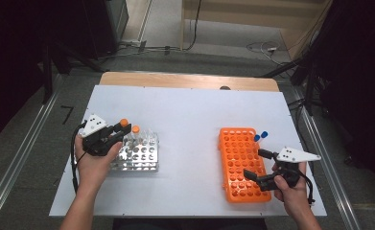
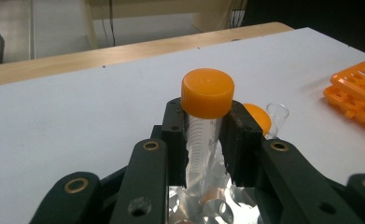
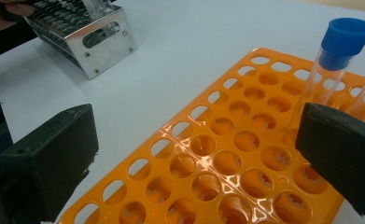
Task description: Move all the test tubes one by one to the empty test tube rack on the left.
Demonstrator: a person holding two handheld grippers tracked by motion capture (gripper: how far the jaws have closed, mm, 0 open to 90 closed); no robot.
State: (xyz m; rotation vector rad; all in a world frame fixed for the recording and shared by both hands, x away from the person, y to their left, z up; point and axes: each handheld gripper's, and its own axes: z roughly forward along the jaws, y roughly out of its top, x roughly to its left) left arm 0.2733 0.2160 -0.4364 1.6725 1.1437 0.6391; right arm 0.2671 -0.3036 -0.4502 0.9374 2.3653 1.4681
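Black jaws of my left gripper (image 2: 207, 135) stood closest to the lens, closed almost fully on an orange-capped tube (image 2: 207, 116), gripping the clear body just under the cap. That tube stood upright, its long axis running straight up and down, its lower end still down among the holes of the metal rack (image 1: 139, 155) at the left of the white table (image 1: 190, 115). A second orange-capped tube (image 1: 135, 130) stood just beside it in the same rack, and an open clear tube (image 2: 277, 114) stood next to that.

Well apart, on the right side of the table, lay the orange rack (image 1: 240, 163), with two blue-capped tubes (image 1: 261, 136) standing at its far corner. My right gripper (image 1: 262, 165) hung over that rack's near right edge with its jaws wide apart and nothing between them; one blue-capped tube (image 3: 341, 56) rose just beyond one jaw.

What mattered, I judged, was that the held tube sat vertical in its hole, so the lift had to go straight up along its length before any travel sideways. My left hand (image 1: 91, 163) was the one on it; the right was nearer the orange rack.
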